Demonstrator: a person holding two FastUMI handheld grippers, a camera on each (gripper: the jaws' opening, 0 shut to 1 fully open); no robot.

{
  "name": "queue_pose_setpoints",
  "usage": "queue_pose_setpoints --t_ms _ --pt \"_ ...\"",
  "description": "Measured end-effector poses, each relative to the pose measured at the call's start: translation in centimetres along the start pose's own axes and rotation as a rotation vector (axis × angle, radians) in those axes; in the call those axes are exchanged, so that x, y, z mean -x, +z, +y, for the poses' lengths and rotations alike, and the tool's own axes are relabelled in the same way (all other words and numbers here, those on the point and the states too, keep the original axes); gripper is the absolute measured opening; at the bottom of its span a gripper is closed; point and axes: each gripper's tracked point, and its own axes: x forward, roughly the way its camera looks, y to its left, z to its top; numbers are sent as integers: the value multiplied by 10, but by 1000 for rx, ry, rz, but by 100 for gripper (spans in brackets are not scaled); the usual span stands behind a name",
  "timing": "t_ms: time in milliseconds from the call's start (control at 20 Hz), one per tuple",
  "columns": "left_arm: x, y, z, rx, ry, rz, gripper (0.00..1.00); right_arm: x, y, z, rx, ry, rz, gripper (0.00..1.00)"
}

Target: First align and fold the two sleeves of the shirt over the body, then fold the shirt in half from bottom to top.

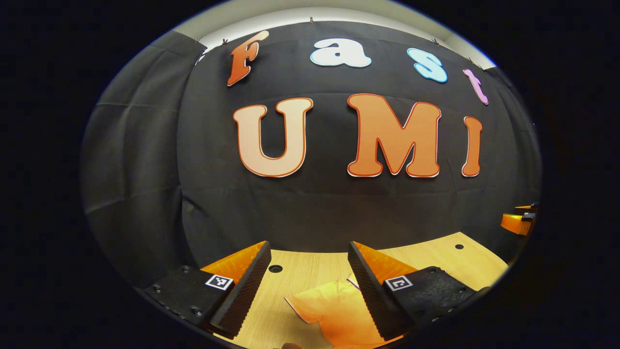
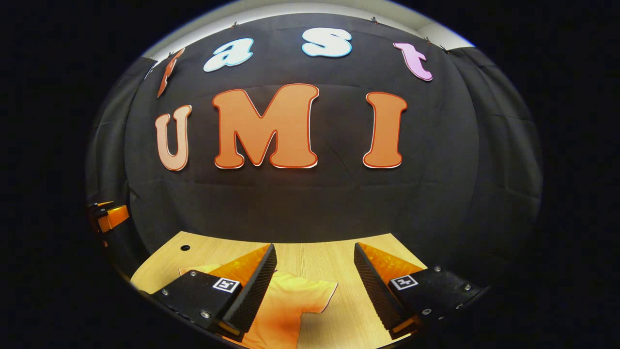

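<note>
The shirt (image 2: 286,305) is orange w/ a thin dark trim along sleeve edges, lying flat on a light wood-grain table (image 2: 319,261). In the right gripper view one short sleeve (image 2: 317,295) sticks out sideways, unfolded, trim running along its cuff; the body runs down toward the bottom of the view, partly hidden behind that gripper's left finger. In the left gripper view the shirt (image 1: 334,312) shows its other sleeve (image 1: 310,305), also spread out flat on the table (image 1: 300,271), w/ the rest passing under the right-hand finger. Fabric looks smooth, no fold made yet.

Left gripper (image 1: 307,286): fingers wide apart, nothing between them, held above the table w/ the sleeve below the gap. Whether the tips touch cloth can't be told from this angle.

Right gripper (image 2: 315,286): fingers likewise spread wide, gripping nothing, sleeve and bare table showing in the gap. Contact w/ the shirt can't be told.

Each view catches the other gripper at the far side edge, small and blurred (image 1: 520,220) (image 2: 106,215). Table has small dark holes (image 1: 275,268) near the back edge.
</note>
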Motion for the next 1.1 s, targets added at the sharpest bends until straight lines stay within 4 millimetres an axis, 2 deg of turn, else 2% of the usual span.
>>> queue_pose_setpoints --t_ms 300,600,750,900,1100 --pt "-19 4 -11 4 -11 -9 98 1 6 -9 -22 -27 0 97" --pt "-29 10 -48 -11 -86 -21 98 15 7 -6 -9 -43 -18 97" --pt "-29 6 -58 11 -117 -7 98 13 0 -7 -7 -49 2 97" --pt "-25 -4 -45 26 -113 10 98 -13 -21 -16 -42 -36 140 97" --pt "-16 -24 -3 19 -36 37 97 -69 -64 -27 -115 -11 406 97"
